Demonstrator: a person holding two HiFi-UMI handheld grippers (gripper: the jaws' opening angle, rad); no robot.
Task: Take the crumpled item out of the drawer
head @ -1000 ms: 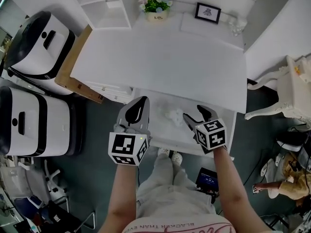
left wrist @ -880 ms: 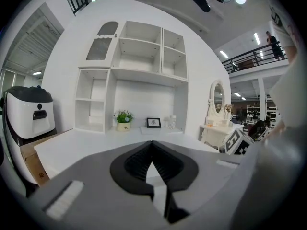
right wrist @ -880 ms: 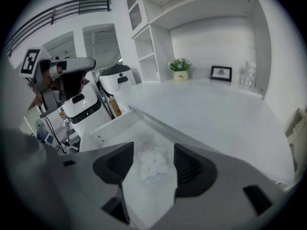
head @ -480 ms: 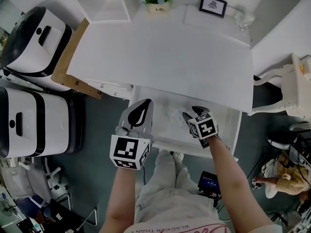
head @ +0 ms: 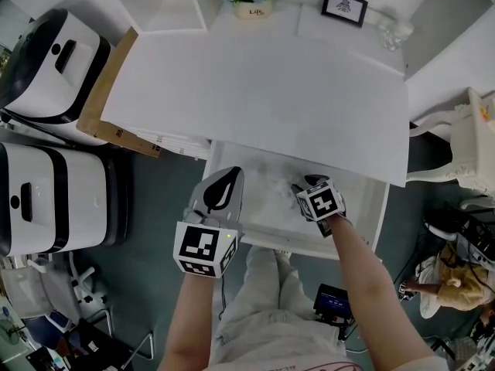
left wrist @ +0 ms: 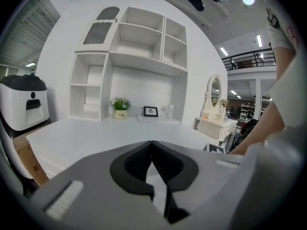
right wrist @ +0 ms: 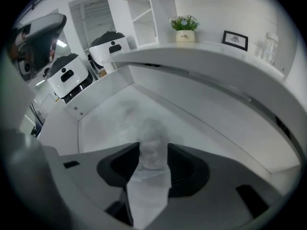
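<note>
The white tabletop (head: 263, 91) overhangs the open drawer (head: 357, 201), the landmark here. The left tongs (head: 230, 173) hover over the drawer's left end, tips together and empty. The right tongs (head: 303, 184) reach down inside the drawer, closing around the crumpled item (right wrist: 151, 145), which lies on the drawer floor near the middle (pale, flimsy-looking stuff). Only its near end sits between the tips, so a shallow pinch could tear loose or slip on lifting.
</note>
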